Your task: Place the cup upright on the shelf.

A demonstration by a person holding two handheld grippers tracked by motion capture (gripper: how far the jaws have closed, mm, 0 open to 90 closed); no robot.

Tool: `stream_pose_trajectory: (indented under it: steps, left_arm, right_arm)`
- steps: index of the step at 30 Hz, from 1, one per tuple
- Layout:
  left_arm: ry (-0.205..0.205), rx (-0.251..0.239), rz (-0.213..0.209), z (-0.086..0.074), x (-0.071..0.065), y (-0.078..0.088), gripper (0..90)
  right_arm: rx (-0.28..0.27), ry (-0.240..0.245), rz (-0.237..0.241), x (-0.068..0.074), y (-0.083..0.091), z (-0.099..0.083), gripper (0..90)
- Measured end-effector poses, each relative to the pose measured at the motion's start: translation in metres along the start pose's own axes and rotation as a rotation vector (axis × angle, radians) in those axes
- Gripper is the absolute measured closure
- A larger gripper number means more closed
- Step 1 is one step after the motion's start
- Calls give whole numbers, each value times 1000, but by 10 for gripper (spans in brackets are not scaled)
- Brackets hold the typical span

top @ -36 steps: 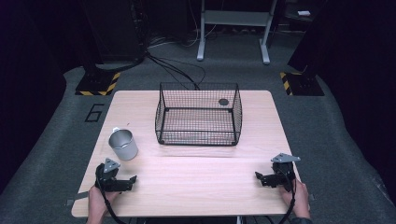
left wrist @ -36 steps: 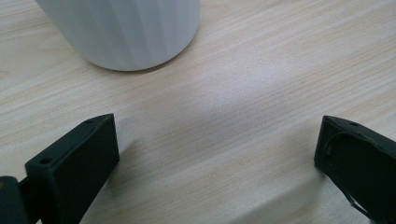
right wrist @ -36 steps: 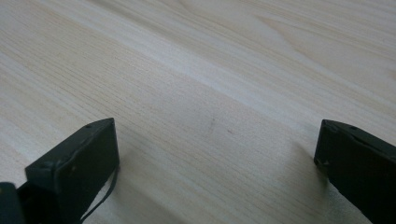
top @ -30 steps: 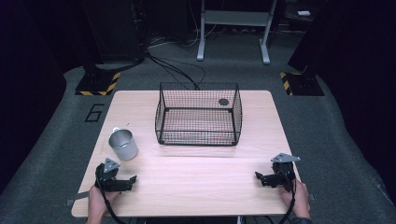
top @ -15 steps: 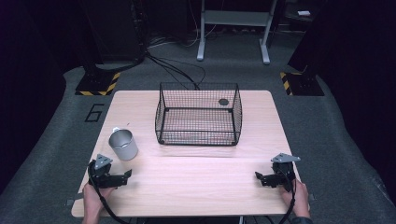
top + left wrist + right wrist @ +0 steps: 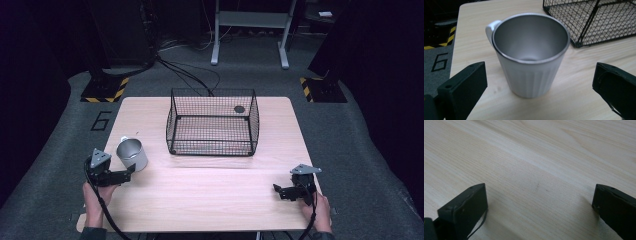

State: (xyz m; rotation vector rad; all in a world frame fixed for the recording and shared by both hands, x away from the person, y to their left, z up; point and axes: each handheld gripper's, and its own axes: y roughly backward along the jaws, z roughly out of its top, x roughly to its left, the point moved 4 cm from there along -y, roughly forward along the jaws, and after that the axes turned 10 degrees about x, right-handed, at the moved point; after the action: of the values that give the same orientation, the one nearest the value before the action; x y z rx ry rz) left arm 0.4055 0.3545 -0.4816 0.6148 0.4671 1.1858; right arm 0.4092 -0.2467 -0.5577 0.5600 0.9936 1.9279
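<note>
Counter (image 6: 210, 200): pale wood, rectangular.
Basket (image 6: 212, 122): black wire, standing at the counter's far middle; small dark round item (image 6: 239, 109) inside, near the back wall.
Cup (image 6: 132, 154): metal, upright, handle turned away from the left tool; near the left edge, apart from the basket.
Left tool (image 6: 129, 173): jaws wide, just short of the cup.
Right tool (image 6: 278, 191): jaws wide, over bare wood at the near right.

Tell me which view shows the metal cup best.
The left gripper view: the cup sits close, upright and empty between the open left tongs, handle turned away. The high view shows it small; the right gripper view shows table.
</note>
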Motion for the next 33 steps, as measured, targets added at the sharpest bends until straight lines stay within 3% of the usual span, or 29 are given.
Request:
stream_pose_trajectory:
  steps: [11, 16, 33]
  left_arm:
    - [9, -21, 6, 25, 8, -18, 0]
    - [-4, 8, -2, 29, 7, -26, 0]
    - [-20, 10, 25, 35, 6, -41, 54]
  right_arm:
    - [-1, -2, 0, 0, 0, 0, 0]
    - [0, 0, 0, 0, 0, 0, 0]
    - [0, 2, 0, 0, 0, 0, 0]
